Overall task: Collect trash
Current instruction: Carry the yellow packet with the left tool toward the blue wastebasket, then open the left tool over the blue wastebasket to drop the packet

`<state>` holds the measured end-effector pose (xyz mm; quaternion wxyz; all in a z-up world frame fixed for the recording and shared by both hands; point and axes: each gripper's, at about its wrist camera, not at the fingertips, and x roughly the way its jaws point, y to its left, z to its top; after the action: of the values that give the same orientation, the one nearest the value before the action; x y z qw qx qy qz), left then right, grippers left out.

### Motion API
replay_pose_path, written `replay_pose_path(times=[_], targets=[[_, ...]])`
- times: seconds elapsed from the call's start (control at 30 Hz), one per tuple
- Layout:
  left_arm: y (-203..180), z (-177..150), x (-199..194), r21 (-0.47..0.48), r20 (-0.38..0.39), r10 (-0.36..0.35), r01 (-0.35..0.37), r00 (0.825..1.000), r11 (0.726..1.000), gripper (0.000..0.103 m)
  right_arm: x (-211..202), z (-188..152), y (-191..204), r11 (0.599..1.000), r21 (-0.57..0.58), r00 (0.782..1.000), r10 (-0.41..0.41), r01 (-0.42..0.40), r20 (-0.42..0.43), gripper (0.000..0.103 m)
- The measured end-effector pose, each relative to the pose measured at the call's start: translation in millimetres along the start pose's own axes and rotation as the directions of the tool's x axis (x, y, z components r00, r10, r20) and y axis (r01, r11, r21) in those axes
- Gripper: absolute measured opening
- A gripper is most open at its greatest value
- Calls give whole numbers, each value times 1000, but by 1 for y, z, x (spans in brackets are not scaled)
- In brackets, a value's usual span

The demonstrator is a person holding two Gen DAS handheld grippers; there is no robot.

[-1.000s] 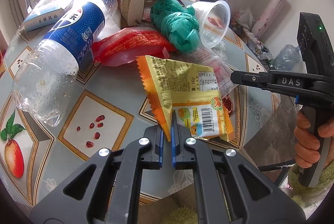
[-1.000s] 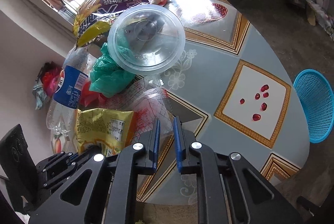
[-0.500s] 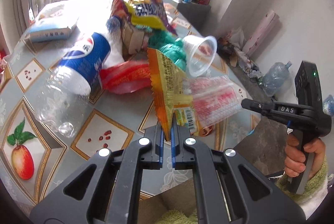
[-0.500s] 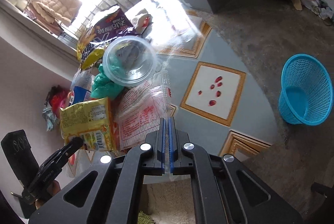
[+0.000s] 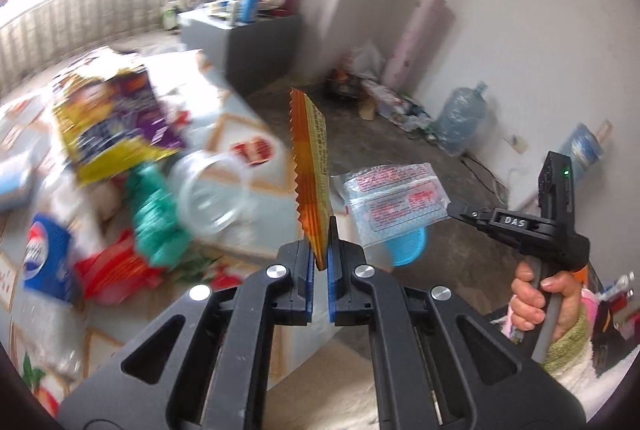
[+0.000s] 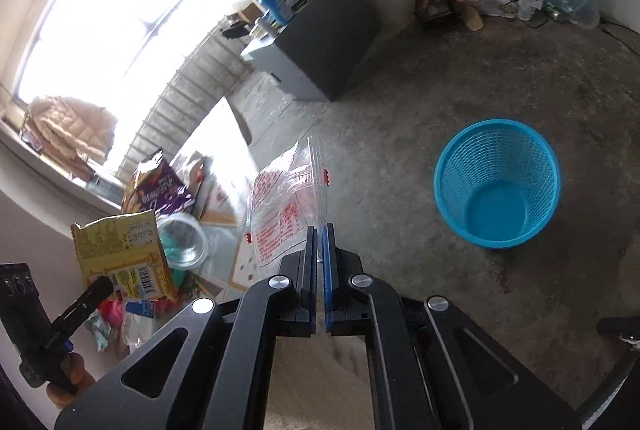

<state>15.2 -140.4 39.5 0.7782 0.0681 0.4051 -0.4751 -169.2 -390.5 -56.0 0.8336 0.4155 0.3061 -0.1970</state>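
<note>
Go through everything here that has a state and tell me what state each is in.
Left tool: shut on the yellow snack wrapper, lifted off the table.
Right tool: shut on the clear printed bag, held in the air.
Blue basket: upright on the floor, looks empty.
Clear plastic cup: lying on its side.

Both grippers' fingers (image 5: 308, 262) clamped, raised.

Daylight is pouring in from the window (image 6: 104, 25), blowing out to pure white in both views and glaring off the table (image 6: 224, 145). Motion blur is smearing the trash pile (image 5: 116, 157) in the left wrist view (the labels are unreadable), while the room's far wall is staying fairly sharp. Fisheye distortion is bending straight lines, and dark vignetting is cutting every corner.
</note>
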Motion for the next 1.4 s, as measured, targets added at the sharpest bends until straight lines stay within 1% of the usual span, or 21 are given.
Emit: replay_pose_path(times=[0.1,0.2,0.27,0.33,0.37,0.4,0.47,0.53,0.63,0.67,0.7,0.73,0.8,0.87,0.97,1.03,1.1,1.17,1.23,1.3,1.4], targets=[[-30,24,34,73,-39,-35,38,999,997,3,-12,14,-38,996,72,997,-58,54,47,3],[-60,47,93,107,-138,-76,91,988,990,3,-10,25,-75,980,134,985,-155,145,70,3],[-77,56,137,102,-216,-89,113,972,988,3,-2,31,-101,965,176,975,-211,196,71,3],[-97,61,191,145,-281,-60,105,958,984,4,10,37,-127,940,212,957,-284,266,59,3],[-103,61,215,160,-308,-44,97,950,982,4,19,40,-135,932,228,953,-300,282,49,3],[-110,60,250,169,-354,-33,99,935,981,4,29,42,-145,920,243,945,-325,308,34,3],[-118,54,299,167,-421,-18,97,907,981,4,50,46,-165,899,267,932,-362,347,7,3],[-124,46,337,182,-462,9,85,887,980,4,71,50,-183,874,288,915,-404,392,-22,3],[-129,37,386,180,-501,31,69,865,981,6,101,57,-208,844,311,895,-443,436,-52,4],[-129,34,396,175,-512,36,63,858,983,9,112,58,-216,833,316,886,-459,454,-64,7],[-128,30,410,178,-525,53,48,849,983,17,124,60,-224,821,324,879,-470,470,-83,9],[-125,29,418,177,-528,65,35,847,984,30,136,61,-233,811,341,876,-469,476,-108,12],[-120,28,428,134,-533,62,12,844,991,46,157,63,-248,814,365,891,-429,452,-147,26],[-117,32,431,112,-525,53,7,849,994,46,168,61,-256,792,379,877,-447,479,-176,30],[-112,39,423,85,-494,38,6,869,996,47,169,58,-253,798,384,885,-435,463,-164,37],[-111,45,416,62,-481,24,7,877,998,47,161,55,-246,803,386,889,-434,454,-143,41],[-107,52,403,35,-464,-1,19,886,999,47,148,53,-237,814,374,893,-435,444,-112,43],[-103,59,383,7,-432,-38,45,901,999,47,130,56,-222,829,353,895,-440,434,-70,46],[-97,68,348,-13,-378,-81,82,922,997,51,114,58,-204,849,314,898,-439,424,-26,51],[-88,74,309,-10,-310,-96,97,946,995,56,92,62,-177,870,252,894,-447,425,35,63],[-69,78,237,5,-195,-69,72,978,997,62,63,68,-132,881,144,875,-468,450,126,80]])
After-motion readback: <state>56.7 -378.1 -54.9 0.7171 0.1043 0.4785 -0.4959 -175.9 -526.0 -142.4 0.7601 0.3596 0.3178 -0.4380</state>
